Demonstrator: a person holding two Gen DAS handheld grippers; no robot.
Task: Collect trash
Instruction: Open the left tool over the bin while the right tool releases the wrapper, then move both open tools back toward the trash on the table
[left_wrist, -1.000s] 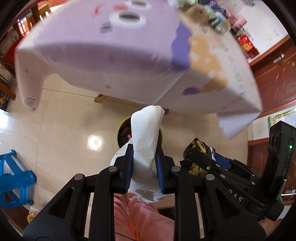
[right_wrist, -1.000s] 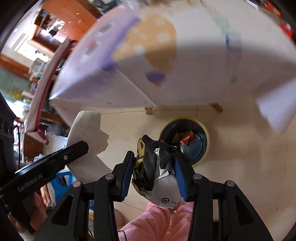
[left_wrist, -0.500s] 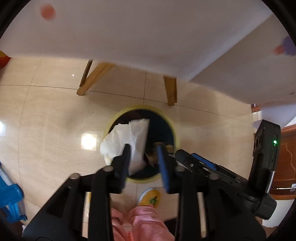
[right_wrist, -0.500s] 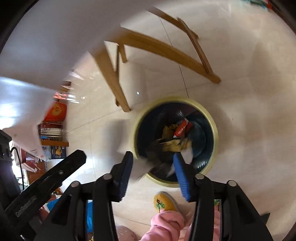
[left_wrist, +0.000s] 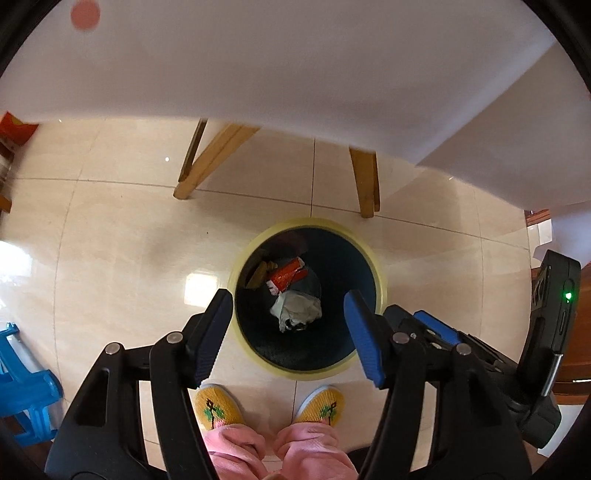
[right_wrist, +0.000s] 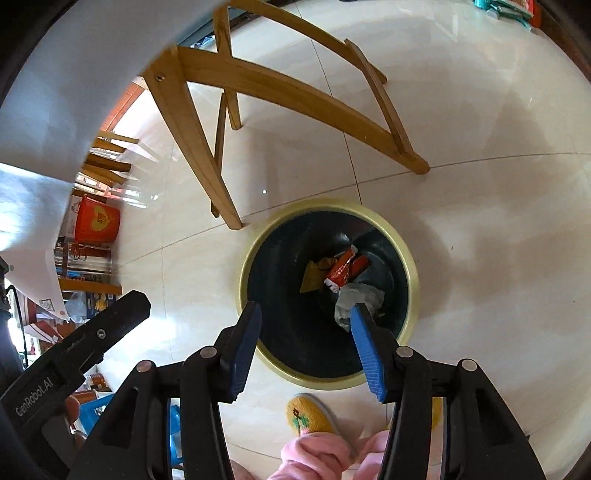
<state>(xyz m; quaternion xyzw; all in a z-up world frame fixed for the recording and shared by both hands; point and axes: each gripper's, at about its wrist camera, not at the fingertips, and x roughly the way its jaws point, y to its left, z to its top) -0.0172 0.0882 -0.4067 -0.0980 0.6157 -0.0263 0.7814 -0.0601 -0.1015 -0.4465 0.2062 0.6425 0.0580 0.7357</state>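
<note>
Right wrist view: the left gripper's black arm (right_wrist: 74, 354) reads "GenRobot.AI". Both the left gripper (left_wrist: 290, 326) and right gripper (right_wrist: 304, 345) gape wide and empty above the round, yellow-rimmed bin (left_wrist: 382, 273), where crumpled white paper (left_wrist: 295, 310) and a red wrapper (left_wrist: 286, 277) lie.

This is a lived-in home, likely a dining or living room: glossy cream floor tiles (left_wrist: 122, 229) spread below the tongs, and ahead of them wooden legs (right_wrist: 192, 122) carry a tabletop draped in a white cloth (left_wrist: 295, 74). Just under the tongs a yellow-rimmed waste bin (left_wrist: 380, 273) holds wrappers, with embroidered yellow house slippers (left_wrist: 216, 406) and pink trousers (left_wrist: 236, 446) nearer still. Left of the tongs sit a blue plastic stool (left_wrist: 26, 391), a red bucket (right_wrist: 96, 219) and cluttered shelves (right_wrist: 83, 273).
</note>
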